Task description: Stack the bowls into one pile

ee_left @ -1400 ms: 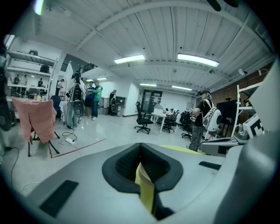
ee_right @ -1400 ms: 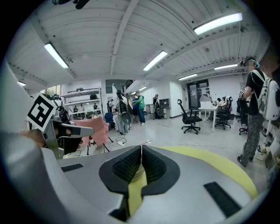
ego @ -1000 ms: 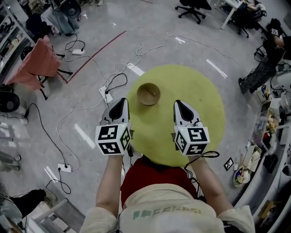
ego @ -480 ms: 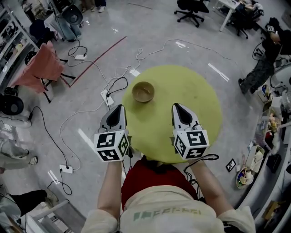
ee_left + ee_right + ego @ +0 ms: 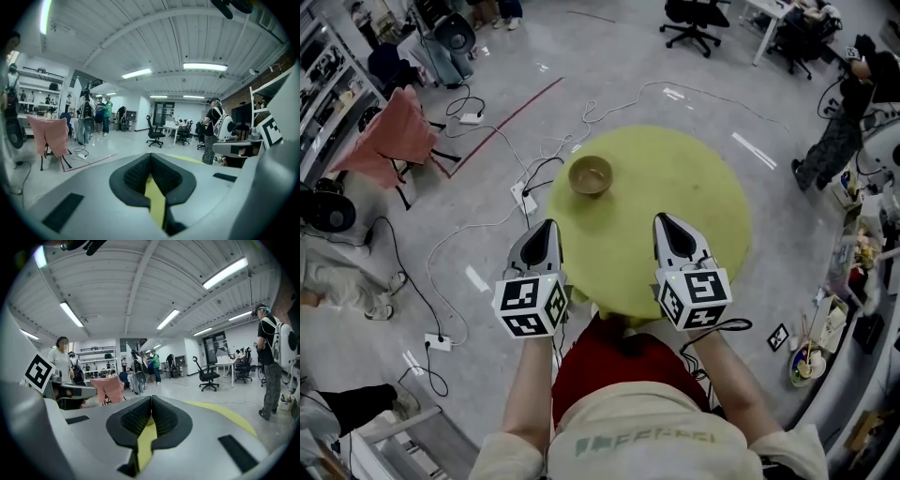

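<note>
Only 1 round, tan wooden bowl [image 5: 590, 175] shows, standing on the far-left part of the round yellow-green bench [image 5: 694, 216]. Whether others nest inside it I cannot tell, so stacking looks finished or paused. The left gripper [image 5: 547, 226] and right gripper [image 5: 665, 221] hover over the near edge, well apart from the bowl, jaws pressed together on nothing. Any grasp calls for opening first, then reaching forward. The bowl sits upright, mouth up; being round, it has no long axis.
</note>
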Demonstrator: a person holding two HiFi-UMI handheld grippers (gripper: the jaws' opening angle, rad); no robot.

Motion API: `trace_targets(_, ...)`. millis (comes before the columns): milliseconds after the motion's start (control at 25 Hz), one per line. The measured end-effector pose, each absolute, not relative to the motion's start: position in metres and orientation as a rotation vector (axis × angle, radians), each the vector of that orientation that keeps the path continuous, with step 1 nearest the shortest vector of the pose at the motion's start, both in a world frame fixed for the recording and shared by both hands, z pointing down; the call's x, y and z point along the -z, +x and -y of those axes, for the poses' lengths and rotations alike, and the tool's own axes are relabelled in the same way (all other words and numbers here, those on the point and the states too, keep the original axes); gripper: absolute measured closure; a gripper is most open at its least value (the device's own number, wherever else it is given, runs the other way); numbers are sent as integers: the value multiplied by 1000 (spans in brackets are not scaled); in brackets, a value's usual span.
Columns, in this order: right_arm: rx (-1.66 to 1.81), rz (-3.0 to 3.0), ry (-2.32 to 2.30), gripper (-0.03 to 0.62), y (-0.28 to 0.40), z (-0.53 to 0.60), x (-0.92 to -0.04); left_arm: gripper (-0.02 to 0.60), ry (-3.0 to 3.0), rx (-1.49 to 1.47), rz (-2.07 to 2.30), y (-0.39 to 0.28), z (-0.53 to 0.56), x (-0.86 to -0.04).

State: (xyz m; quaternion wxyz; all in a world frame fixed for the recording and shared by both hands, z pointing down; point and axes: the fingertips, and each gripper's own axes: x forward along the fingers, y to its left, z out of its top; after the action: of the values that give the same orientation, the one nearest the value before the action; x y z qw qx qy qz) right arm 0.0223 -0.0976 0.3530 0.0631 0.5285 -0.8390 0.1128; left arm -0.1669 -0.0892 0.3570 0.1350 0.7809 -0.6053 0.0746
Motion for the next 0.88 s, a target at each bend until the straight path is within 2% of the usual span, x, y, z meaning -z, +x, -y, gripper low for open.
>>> trace_targets(880,-287,2583,1587,559,38,17,-336,558,2305,-226,1765,-141,3,-342)
